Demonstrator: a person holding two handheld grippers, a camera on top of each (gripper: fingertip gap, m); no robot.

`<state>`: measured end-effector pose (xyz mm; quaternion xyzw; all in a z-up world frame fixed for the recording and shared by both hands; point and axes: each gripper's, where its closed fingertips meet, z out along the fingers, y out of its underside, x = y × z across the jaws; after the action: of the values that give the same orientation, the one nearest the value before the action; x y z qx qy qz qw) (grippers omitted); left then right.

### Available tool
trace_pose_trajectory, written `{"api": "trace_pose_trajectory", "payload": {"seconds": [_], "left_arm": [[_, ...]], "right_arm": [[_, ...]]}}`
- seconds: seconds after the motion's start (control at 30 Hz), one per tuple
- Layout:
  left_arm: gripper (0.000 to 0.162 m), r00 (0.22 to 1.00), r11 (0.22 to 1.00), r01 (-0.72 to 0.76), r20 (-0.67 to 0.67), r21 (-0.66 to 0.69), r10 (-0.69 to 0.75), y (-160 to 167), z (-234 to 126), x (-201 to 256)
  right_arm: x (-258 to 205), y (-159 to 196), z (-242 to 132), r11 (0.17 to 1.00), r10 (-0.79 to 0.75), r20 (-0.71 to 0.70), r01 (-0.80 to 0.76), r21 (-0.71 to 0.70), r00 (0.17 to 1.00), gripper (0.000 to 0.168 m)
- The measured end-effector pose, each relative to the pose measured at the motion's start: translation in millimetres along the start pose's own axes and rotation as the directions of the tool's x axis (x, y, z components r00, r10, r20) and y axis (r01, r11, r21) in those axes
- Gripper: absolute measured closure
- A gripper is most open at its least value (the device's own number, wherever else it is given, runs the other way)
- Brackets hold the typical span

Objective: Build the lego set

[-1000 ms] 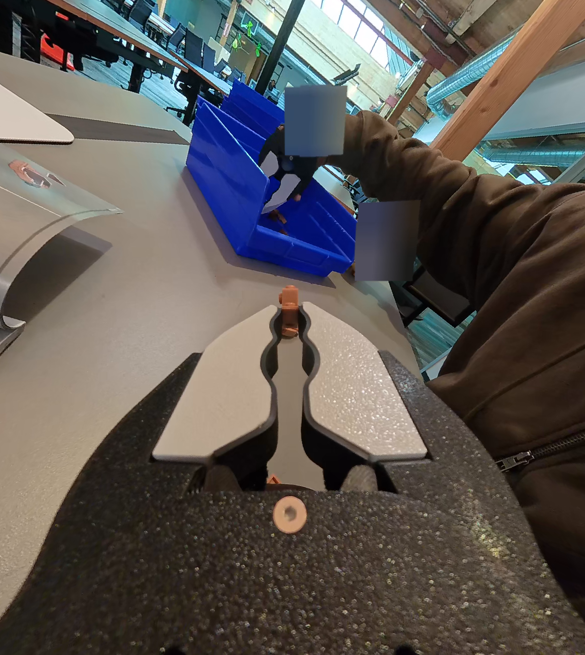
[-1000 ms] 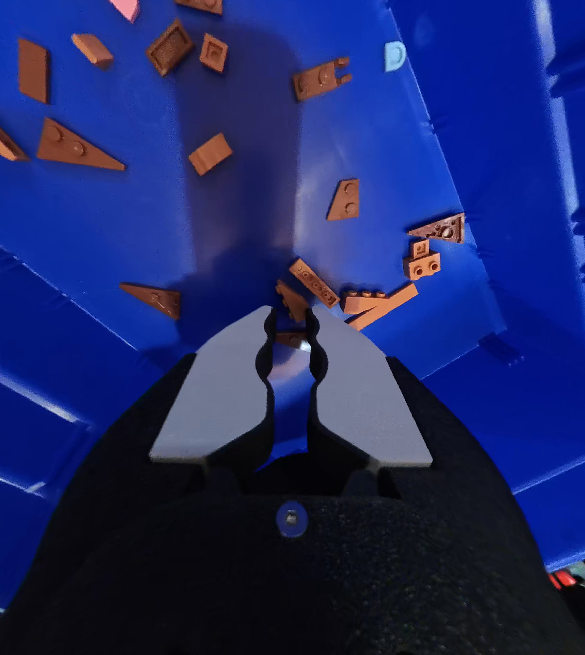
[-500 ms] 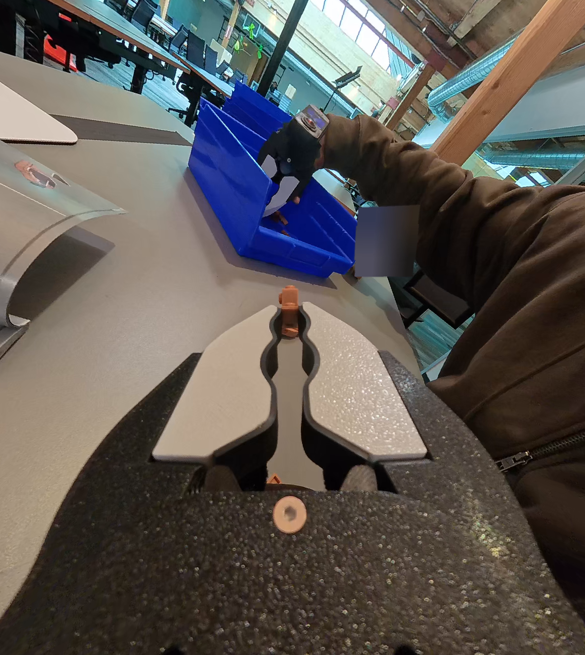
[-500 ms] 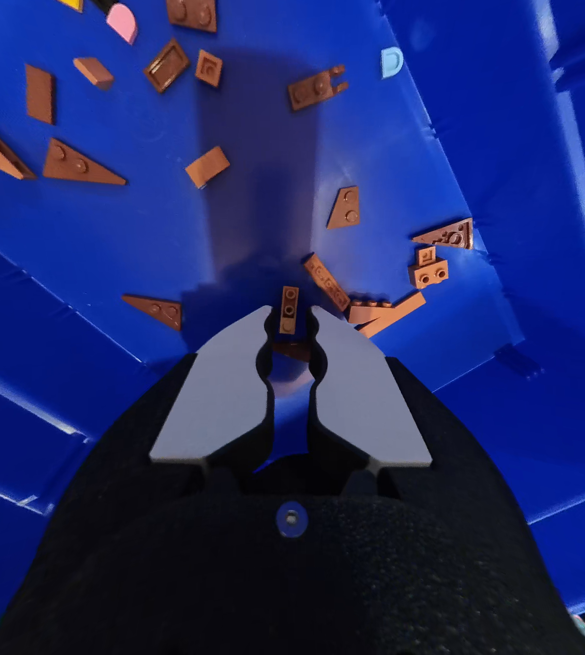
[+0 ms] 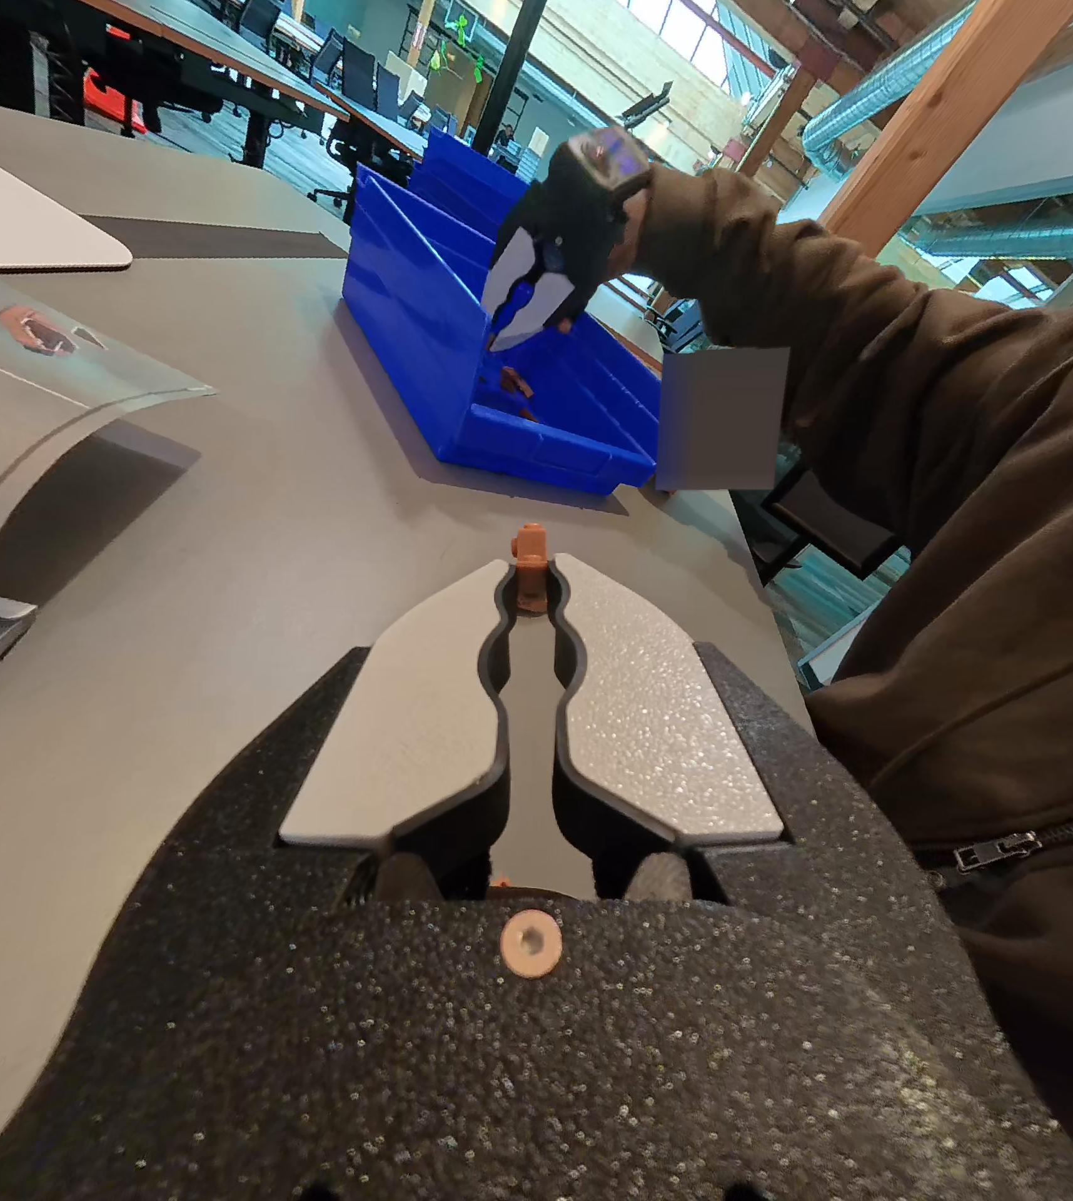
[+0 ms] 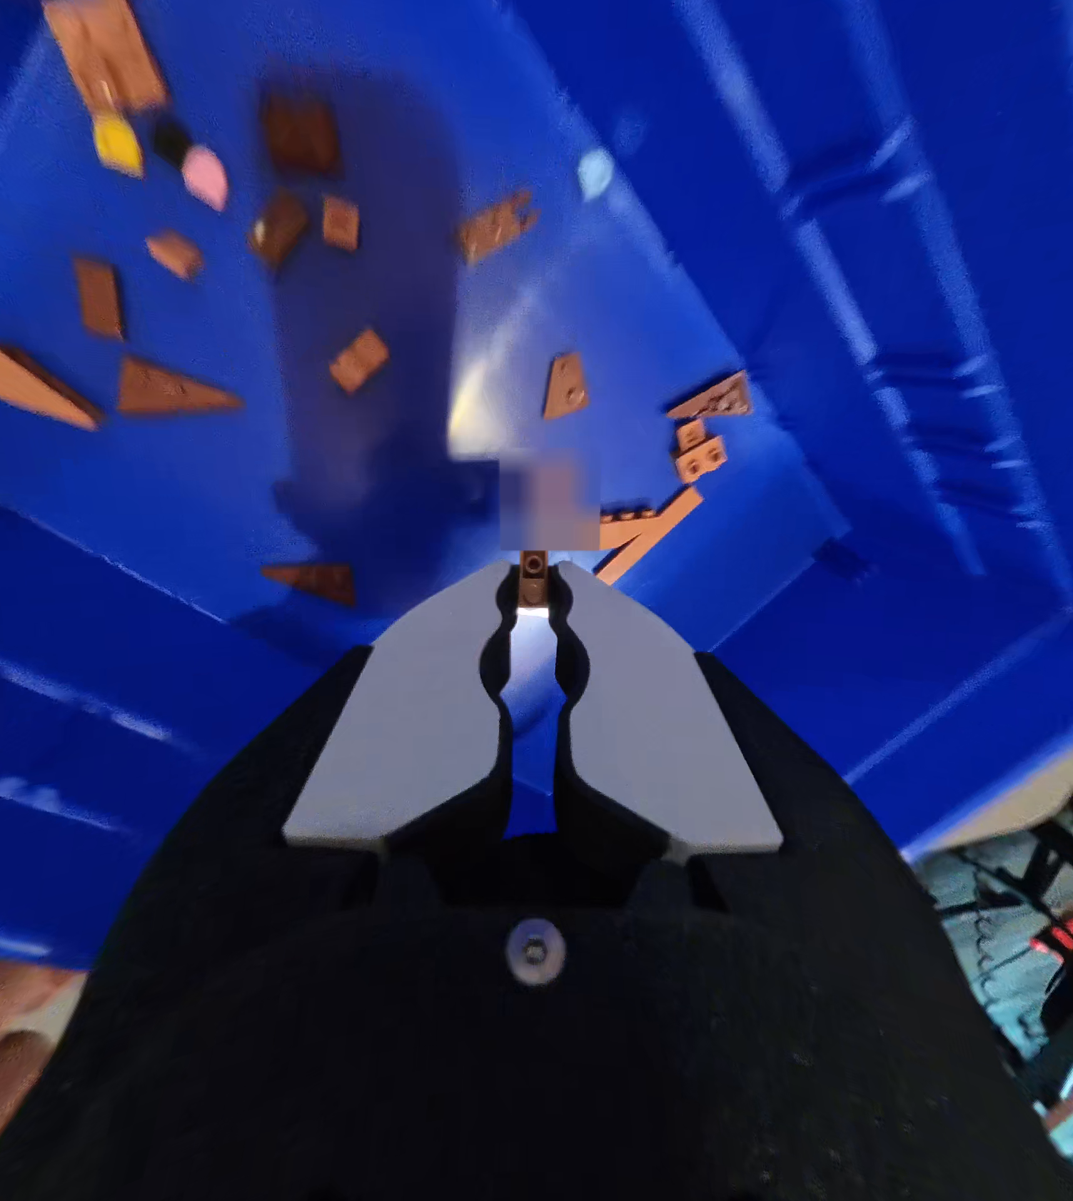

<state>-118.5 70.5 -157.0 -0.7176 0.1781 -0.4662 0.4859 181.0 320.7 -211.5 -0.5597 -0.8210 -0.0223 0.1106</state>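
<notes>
Plate (image 6: 532, 575) pinched at right hand-held gripper (image 6: 532, 572) tips | left hand-held gripper (image 5: 530, 572) clamps brick (image 5: 530, 552)

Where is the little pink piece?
In the right wrist view, the pink piece lies on the floor of the blue bin at the upper left, right beside a black piece and a yellow one.

Motion blur smears the loose pieces (image 6: 170, 390) in the blue bin (image 6: 846, 325).
</notes>
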Motion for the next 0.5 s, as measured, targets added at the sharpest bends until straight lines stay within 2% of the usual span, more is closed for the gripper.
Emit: {"api": "trace_pose_trajectory", "payload": {"seconds": [0.13, 0.27, 0.37, 0.5], "left_arm": [[0.154, 0.999, 0.999, -0.039, -0.012, 0.001, 0.039, 1, 7, 8], [0.154, 0.995, 0.995, -0.094, -0.027, 0.021, 0.094, -1, 13, 19], [0.154, 0.99, 0.991, -0.13, -0.047, 0.031, 0.131, -1, 17, 27], [0.154, 0.981, 0.985, -0.173, -0.085, 0.019, 0.174, 3, 23, 41]], "right_arm": [[-9, -64, -45, 0.984, 0.15, -0.122, -0.136, 0.116, 0.981, 0.16], [-54, -166, -89, 0.897, 0.303, -0.081, -0.256, 0.36, 0.95, 0.161], [-98, -243, -114, 0.776, 0.331, 0.026, -0.288, 0.561, 0.943, 0.161], [-128, -323, -131, 0.544, 0.301, 0.146, -0.295, 0.785, 0.942, 0.161]]}}
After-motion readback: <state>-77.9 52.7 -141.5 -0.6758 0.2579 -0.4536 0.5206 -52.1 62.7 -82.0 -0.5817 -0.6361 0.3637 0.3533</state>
